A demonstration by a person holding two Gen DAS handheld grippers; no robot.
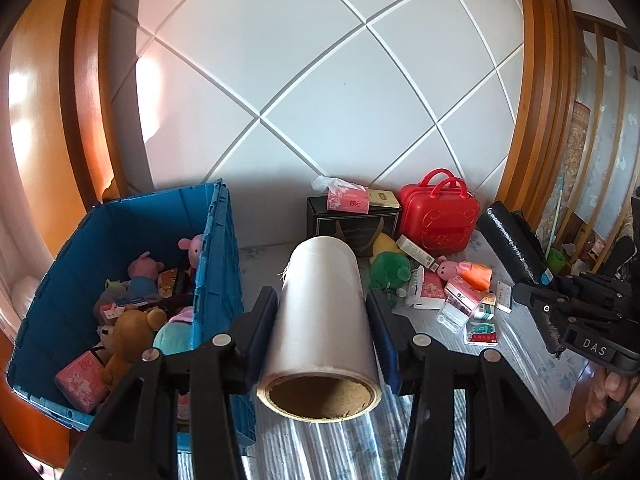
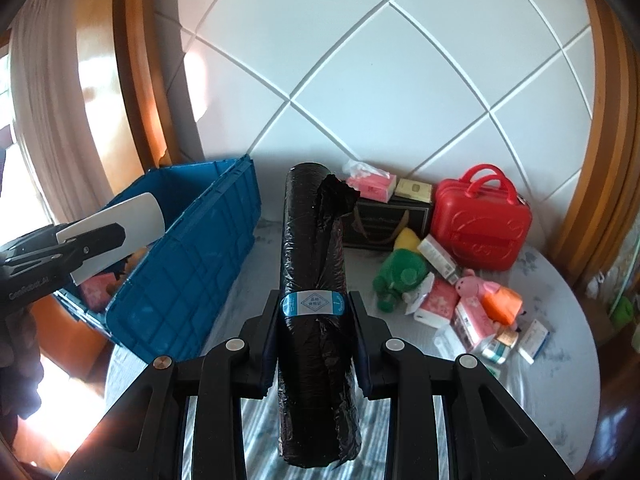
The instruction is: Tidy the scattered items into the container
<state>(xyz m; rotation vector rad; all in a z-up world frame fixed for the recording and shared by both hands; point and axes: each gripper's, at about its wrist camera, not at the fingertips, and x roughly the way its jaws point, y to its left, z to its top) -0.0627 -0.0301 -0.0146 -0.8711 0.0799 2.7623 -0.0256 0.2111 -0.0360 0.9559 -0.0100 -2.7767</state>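
White quilted panelling framed in wood fills the top of both views, above a bed (image 1: 532,364) strewn with clutter. At lower centre the left hand-held gripper (image 1: 322,312) clamps a clear film roll (image 1: 322,320), with the blue crate (image 1: 132,216) (already holding plush toys) at lower left. Lower centre too, the right hand-held gripper (image 2: 314,312) grips a black bag roll (image 2: 314,272); loose packets (image 2: 464,316) lie at right, before a red case (image 2: 480,232).
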